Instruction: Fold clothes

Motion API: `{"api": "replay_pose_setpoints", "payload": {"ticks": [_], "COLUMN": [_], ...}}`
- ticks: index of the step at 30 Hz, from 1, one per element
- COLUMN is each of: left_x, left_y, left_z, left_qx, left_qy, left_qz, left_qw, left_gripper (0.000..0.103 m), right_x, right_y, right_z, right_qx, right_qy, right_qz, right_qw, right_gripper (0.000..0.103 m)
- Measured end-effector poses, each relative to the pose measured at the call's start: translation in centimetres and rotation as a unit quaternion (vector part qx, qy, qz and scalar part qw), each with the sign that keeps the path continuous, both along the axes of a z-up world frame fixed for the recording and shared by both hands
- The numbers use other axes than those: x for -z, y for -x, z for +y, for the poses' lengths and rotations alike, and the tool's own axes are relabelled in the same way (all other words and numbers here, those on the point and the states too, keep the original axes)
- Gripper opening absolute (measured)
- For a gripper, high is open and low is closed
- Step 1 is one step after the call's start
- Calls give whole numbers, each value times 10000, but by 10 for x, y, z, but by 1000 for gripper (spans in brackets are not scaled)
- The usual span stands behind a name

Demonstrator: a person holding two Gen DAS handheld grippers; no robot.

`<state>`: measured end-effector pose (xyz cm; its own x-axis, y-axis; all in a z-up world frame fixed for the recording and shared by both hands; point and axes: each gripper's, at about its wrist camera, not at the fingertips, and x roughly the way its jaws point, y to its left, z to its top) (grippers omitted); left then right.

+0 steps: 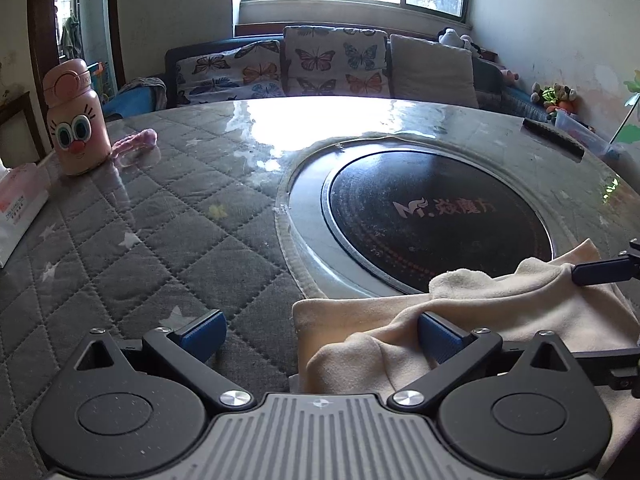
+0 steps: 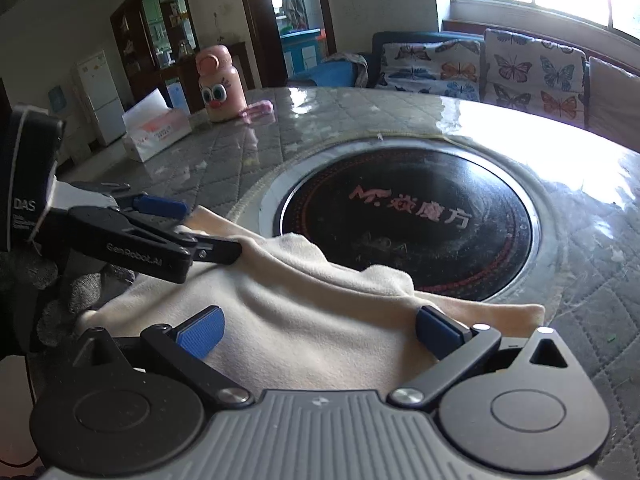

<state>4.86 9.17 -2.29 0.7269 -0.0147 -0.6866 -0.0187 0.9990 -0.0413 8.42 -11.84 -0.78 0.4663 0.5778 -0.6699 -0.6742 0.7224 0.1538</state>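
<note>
A cream cloth garment [image 1: 500,312] lies bunched at the near edge of the round table, partly over the black cooktop [image 1: 436,220]. My left gripper [image 1: 320,334] is open; its right finger rests on the cloth, its left finger is over the quilted cover. In the right wrist view the same garment [image 2: 312,312] lies between the open fingers of my right gripper [image 2: 320,334]. The left gripper [image 2: 200,228] shows there at the left, its fingers around the cloth's far left edge. The right gripper's fingertip [image 1: 600,272] shows at the right edge of the left wrist view.
A pink cartoon bottle [image 1: 76,120] and a tissue box [image 1: 16,208] stand at the table's far left, with a small pink item [image 1: 132,142] beside them. A dark remote [image 1: 554,136] lies at the far right. A butterfly-print sofa [image 1: 320,64] is behind the table.
</note>
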Motion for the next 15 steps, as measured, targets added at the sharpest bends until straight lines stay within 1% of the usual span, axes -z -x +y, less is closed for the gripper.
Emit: {"api": "replay_pose_setpoints", "payload": {"ticks": [5,9,11,13,15], "left_x": [-7,-11,-13,-13,-11], "left_y": [13,33,43,51,58], "left_z": [4,0,-3,-6,-9], "left_qx": [-79,64,150,207,234], "left_qy": [58,57,35,-32,-116], "left_qz": [-37,-115,-150,-177,-193], "left_qw": [9999,9999,9998,9996,9995], "left_gripper": [103,103,103,103,103], "right_x": [-8,-8,-8,-8,-8], "right_y": [18,43,51,62,74], "right_z": [-7,-16,-20,-25,-29], "right_qx": [-6,-45,-62,-71,1], "right_qy": [-7,224,290,368,497], "right_qz": [-201,-561,-648,-773,-1012], "right_qw": [9998,9982,9975,9963,9936], "right_gripper": [103,103,103,103,103]}}
